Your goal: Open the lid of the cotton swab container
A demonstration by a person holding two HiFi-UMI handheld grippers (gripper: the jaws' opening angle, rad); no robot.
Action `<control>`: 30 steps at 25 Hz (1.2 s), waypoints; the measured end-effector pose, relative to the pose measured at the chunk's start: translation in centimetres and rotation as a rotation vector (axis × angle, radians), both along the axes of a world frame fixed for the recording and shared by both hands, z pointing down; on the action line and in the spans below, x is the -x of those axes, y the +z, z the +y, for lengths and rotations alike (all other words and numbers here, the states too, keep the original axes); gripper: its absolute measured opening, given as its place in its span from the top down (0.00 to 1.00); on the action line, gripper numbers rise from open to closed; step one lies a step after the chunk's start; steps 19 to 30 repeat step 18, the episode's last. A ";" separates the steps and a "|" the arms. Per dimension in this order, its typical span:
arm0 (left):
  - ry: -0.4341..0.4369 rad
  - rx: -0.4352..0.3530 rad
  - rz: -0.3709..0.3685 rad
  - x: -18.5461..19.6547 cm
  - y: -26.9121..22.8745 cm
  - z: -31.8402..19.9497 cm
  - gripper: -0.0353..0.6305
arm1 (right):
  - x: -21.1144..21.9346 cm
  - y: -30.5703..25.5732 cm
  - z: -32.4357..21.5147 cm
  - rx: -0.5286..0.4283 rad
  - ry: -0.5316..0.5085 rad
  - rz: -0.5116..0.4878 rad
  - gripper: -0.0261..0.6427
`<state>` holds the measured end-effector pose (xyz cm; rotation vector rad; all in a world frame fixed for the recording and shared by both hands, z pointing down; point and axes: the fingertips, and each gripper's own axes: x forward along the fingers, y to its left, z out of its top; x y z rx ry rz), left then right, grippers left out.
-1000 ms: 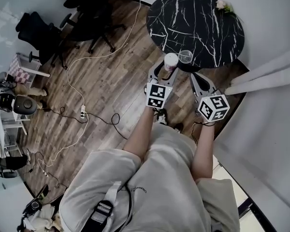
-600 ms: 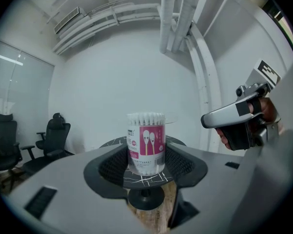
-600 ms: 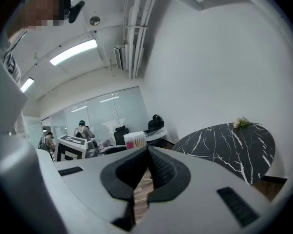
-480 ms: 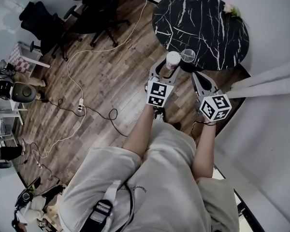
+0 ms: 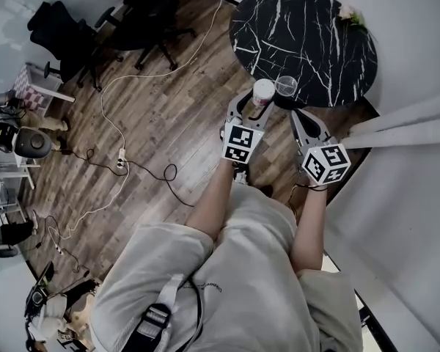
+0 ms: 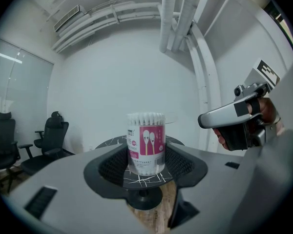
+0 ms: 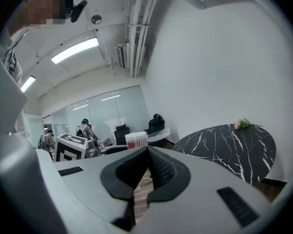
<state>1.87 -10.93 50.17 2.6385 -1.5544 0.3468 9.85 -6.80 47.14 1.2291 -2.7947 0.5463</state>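
In the left claw (image 6: pixel 146 162), the container (image 6: pixel 146 147) holds upright cotton swabs (image 6: pixel 145 117).

The round marble table (image 5: pixel 308 42) bears flowers (image 5: pixel 350 13) at one edge, the cotton swab container (image 5: pixel 262 92) at the other.

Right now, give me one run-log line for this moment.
left hand-held gripper: shut on cotton swab container | lid: open | right hand-held gripper: shut, empty

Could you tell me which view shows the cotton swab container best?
The left gripper view: the cotton swab container stands central, label facing, between the jaws. The head view shows it tiny from above; the right gripper view, only swab tips.
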 end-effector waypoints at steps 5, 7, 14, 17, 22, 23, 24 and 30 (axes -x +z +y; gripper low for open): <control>0.006 0.007 0.016 -0.2 0.4 0.3 0.58 | -0.2 0.5 0.2 0.005 0.007 -0.001 0.91; 0.012 0.009 0.021 -0.4 0.5 0.5 0.58 | -0.2 0.6 0.4 0.008 0.011 -0.002 0.91; 0.022 0.016 0.020 -0.3 0.4 1.0 0.58 | 0.0 0.4 0.4 0.013 0.018 -0.007 0.91; 0.017 0.022 0.027 -0.1 0.5 1.3 0.58 | 0.0 0.6 0.5 0.017 0.018 -0.004 0.91; 0.016 0.024 0.030 0.0 0.6 1.5 0.58 | 0.0 0.7 0.5 0.018 0.017 -0.003 0.91; 0.016 0.024 0.030 0.0 0.6 1.5 0.58 | 0.0 0.7 0.5 0.018 0.017 -0.003 0.91; 0.016 0.024 0.030 0.0 0.6 1.5 0.58 | 0.0 0.7 0.5 0.018 0.017 -0.003 0.91; 0.016 0.024 0.030 0.0 0.6 1.5 0.58 | 0.0 0.7 0.5 0.018 0.017 -0.003 0.91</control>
